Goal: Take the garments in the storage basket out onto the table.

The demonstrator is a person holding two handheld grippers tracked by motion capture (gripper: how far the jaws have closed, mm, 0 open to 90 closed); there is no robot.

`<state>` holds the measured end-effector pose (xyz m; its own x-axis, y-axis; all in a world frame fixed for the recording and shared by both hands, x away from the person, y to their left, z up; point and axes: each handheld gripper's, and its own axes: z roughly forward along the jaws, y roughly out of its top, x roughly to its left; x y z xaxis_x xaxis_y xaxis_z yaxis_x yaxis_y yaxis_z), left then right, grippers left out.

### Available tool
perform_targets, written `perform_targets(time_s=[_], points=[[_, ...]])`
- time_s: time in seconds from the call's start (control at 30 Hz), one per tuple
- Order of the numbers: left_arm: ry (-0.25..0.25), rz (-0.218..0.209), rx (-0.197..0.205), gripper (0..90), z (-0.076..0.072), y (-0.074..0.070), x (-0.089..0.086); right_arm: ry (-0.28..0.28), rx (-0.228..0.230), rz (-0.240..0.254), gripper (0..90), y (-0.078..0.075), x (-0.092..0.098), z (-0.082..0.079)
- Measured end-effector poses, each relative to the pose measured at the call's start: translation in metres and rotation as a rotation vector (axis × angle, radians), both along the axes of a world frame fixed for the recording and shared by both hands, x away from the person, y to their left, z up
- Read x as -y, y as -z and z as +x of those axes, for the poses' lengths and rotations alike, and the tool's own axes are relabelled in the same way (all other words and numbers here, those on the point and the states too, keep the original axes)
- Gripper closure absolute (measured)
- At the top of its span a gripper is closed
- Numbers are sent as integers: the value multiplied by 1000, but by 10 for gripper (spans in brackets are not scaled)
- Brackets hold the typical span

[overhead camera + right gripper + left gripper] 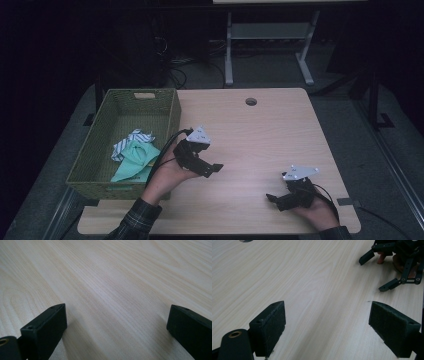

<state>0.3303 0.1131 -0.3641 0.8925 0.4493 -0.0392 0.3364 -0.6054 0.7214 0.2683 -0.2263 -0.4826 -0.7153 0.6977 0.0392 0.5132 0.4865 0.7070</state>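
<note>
A woven green basket [95,150] stands at the table's left and holds a mint-green cloth [136,159] and a blue-striped white cloth [131,140]. My left gripper [212,169] hovers just right of the basket, over bare wood, open with nothing between its jaws [327,326]. My right gripper [274,199] rests low near the table's front right, also open and empty [116,325]. The left gripper view shows the right gripper [384,272] farther off with its jaws spread apart.
The light wooden table [250,140] has a round cable hole [251,101] near its far edge. A metal desk frame [265,45] stands on the dark floor beyond, with cables [175,65] behind the basket.
</note>
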Motion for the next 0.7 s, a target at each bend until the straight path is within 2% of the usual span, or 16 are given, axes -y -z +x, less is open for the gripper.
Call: perform_targets(time_s=[0.17, 0.7], points=[[6, -3, -5, 135, 2, -5, -3, 0, 0, 0, 25, 0, 0, 0], [-28, -13, 17, 137, 6, -19, -29, 0, 0, 0, 25, 0, 0, 0]])
